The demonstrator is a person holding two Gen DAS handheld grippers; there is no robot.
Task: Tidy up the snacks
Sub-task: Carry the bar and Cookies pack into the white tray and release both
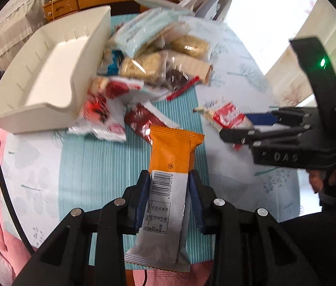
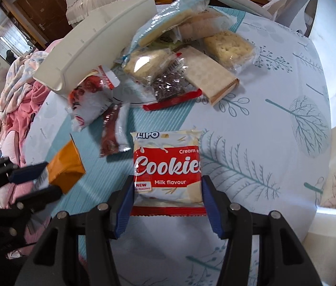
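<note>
Between left tongs [image 1: 169, 178]: orange snack bar [image 1: 171, 166] clamped; right tongs [image 2: 166, 190] grip cookie packet [image 2: 168, 169].

At the bottom centre of the frame the left claw [image 1: 169, 188] is closed on an orange and silver snack packet [image 1: 168, 190], its blue pads pressing both long sides near the barcode, with the orange end pointing up the frame. At the right edge the right claw [image 1: 235, 125] grips a red and white cookie packet [image 1: 227, 116] above the worktop [image 1: 234, 76], which wears a pale leaf-print cloth with a teal striped band. A white tray [image 1: 48, 71] lies tilted in the upper left, touching a loose pile of wrapped snacks [image 1: 153, 64] at upper centre.
</note>
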